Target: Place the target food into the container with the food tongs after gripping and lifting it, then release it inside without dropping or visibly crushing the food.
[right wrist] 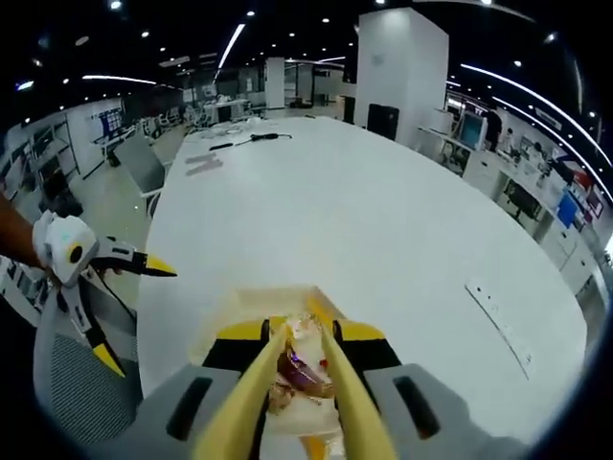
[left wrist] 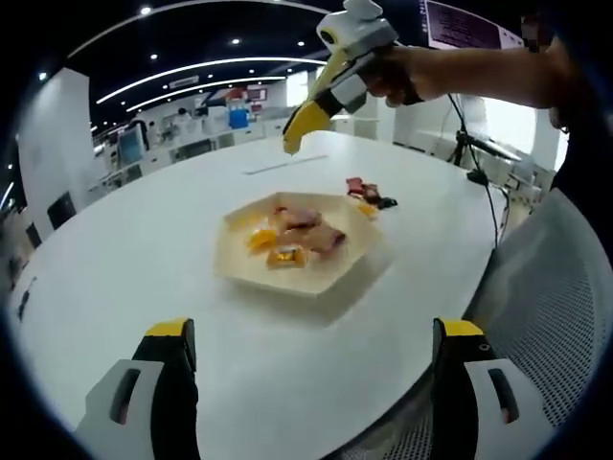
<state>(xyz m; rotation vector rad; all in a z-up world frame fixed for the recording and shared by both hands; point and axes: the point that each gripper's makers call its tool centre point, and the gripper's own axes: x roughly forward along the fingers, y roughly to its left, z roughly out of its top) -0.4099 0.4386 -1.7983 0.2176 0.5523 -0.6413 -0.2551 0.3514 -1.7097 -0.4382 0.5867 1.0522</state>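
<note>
Half the container [right wrist: 251, 309] hides behind tongs [right wrist: 299, 402].

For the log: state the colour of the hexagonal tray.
Pale beige tray, clearest in the left gripper view.

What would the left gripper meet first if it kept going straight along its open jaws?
Most likely the hexagonal tray of food pieces on the white table. It lies straight ahead, between the left gripper's spread jaws, with bare tabletop before it. Depth is uncertain, so it could graze the table first.
</note>
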